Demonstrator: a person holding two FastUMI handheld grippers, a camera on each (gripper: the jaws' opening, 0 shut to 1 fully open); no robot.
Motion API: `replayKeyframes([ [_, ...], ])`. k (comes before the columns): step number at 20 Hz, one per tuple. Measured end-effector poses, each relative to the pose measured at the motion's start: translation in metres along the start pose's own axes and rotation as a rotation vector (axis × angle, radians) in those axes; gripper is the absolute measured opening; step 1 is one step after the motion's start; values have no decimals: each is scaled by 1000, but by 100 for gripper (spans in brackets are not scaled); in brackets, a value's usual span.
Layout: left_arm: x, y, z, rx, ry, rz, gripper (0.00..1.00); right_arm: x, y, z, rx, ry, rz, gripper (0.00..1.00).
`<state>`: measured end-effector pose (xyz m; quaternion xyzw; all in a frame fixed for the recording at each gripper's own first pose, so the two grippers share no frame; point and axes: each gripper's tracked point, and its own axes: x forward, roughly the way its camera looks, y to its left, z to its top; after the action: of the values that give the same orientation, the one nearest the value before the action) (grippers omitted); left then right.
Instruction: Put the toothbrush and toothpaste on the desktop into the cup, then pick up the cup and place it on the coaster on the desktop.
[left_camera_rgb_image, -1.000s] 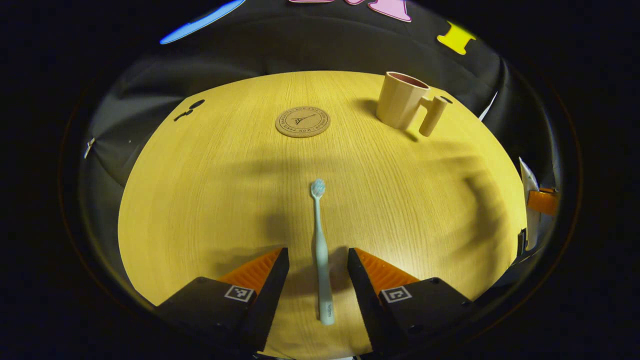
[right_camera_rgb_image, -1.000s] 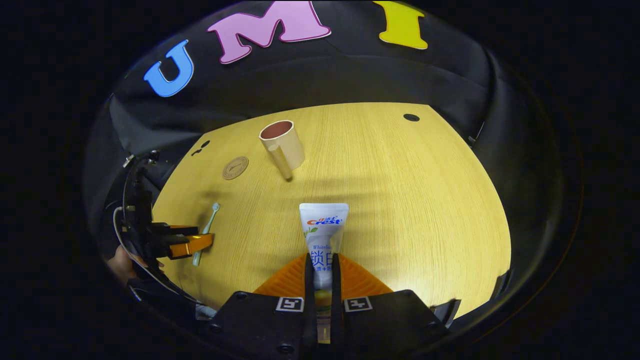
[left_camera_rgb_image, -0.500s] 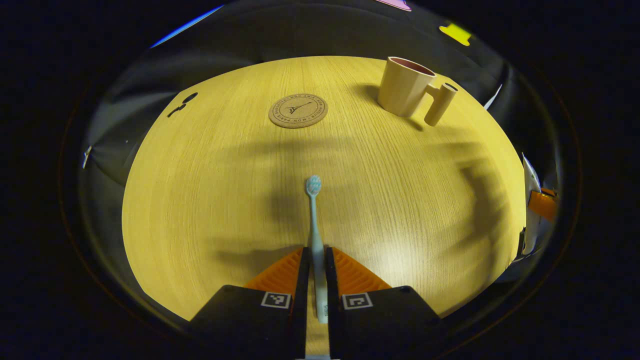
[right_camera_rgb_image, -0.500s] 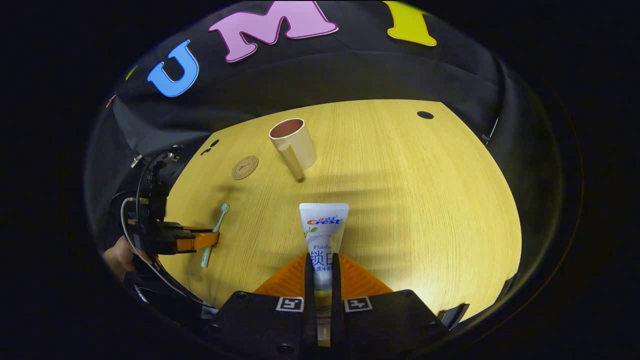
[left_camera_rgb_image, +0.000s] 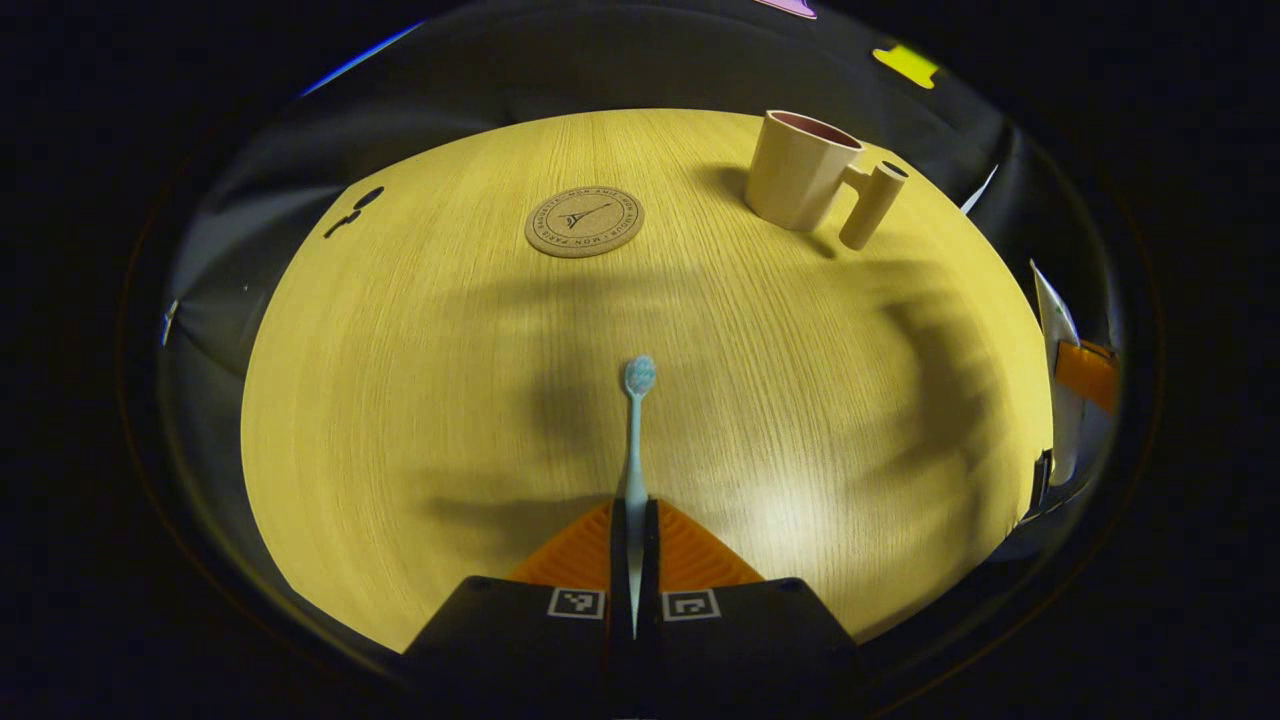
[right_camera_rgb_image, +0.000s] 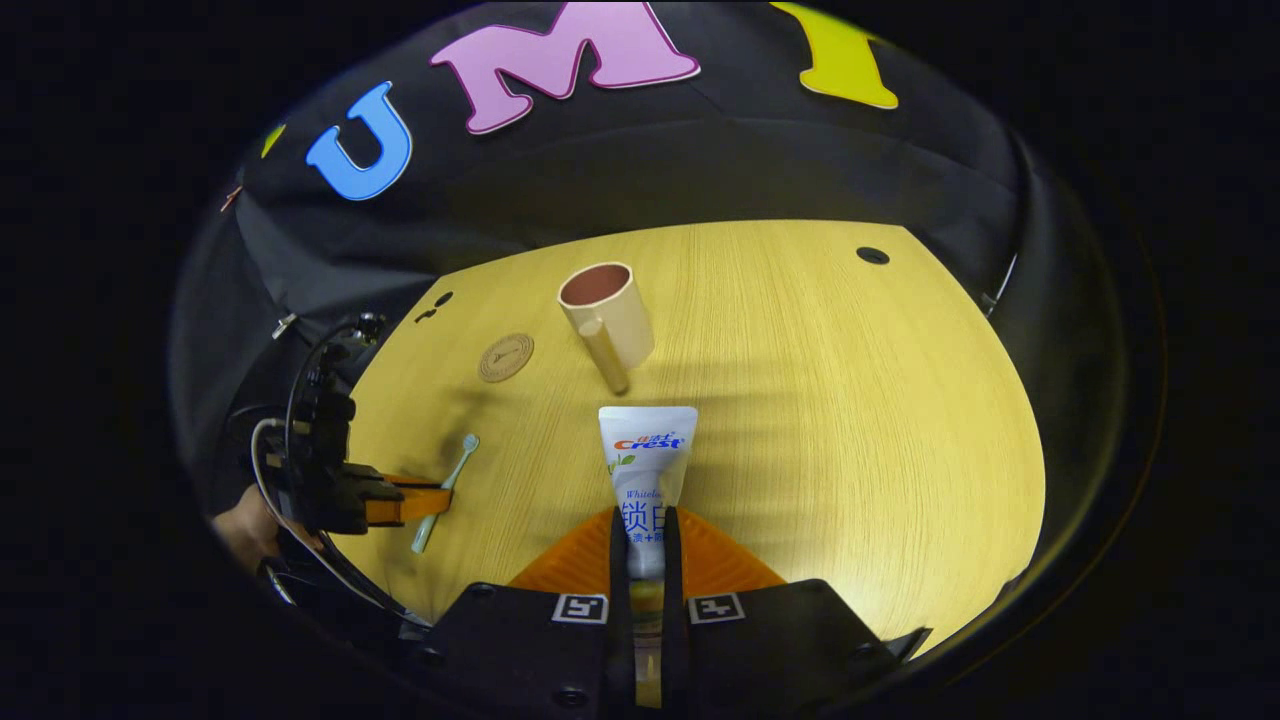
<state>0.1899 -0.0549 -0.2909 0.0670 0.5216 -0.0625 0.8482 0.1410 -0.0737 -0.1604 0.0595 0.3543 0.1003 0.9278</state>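
In the left gripper view my left gripper (left_camera_rgb_image: 634, 515) is shut on the handle of the pale blue toothbrush (left_camera_rgb_image: 636, 420), whose bristle head points away from me over the wooden desktop (left_camera_rgb_image: 400, 400). In the right gripper view my right gripper (right_camera_rgb_image: 645, 520) is shut on the white toothpaste tube (right_camera_rgb_image: 647, 455), held out above the desktop (right_camera_rgb_image: 850, 420). The beige cup (right_camera_rgb_image: 607, 315) stands upright just beyond the tube, its handle toward me; it also appears as the cup (left_camera_rgb_image: 800, 170) at the far right. The round cork coaster (left_camera_rgb_image: 584, 222) lies flat left of it, and the coaster (right_camera_rgb_image: 505, 357) is empty.
The left gripper (right_camera_rgb_image: 400, 500) with the toothbrush (right_camera_rgb_image: 445, 490) sits at the desktop's left edge, a hand behind it. Small dark holes (right_camera_rgb_image: 872, 255) mark the far right of the desktop. The right gripper's orange finger (left_camera_rgb_image: 1085, 370) and tube edge show at the right rim.
My left gripper shut on the toothbrush handle, which lay between open fingers a second ago, and the brush has come off the desktop. My right gripper has carried the toothpaste closer to the cup.
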Motion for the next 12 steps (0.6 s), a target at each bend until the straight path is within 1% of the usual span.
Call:
replayKeyframes([
  [4, -10, -4, 3, 0, -67, 4, 7, -1, 11, 44, -27, -86, 22, 14],
  [5, -15, -5, 5, -9, -90, 4, 7, -2, 10, 55, -40, -110, 23, 14],
  [8, -34, -13, 17, -55, -169, -28, 7, -3, 17, 92, -65, -185, 35, 14],
  [12, -64, -15, 36, -102, -277, -33, 7, 0, 32, 133, -83, -263, 72, 14],
])
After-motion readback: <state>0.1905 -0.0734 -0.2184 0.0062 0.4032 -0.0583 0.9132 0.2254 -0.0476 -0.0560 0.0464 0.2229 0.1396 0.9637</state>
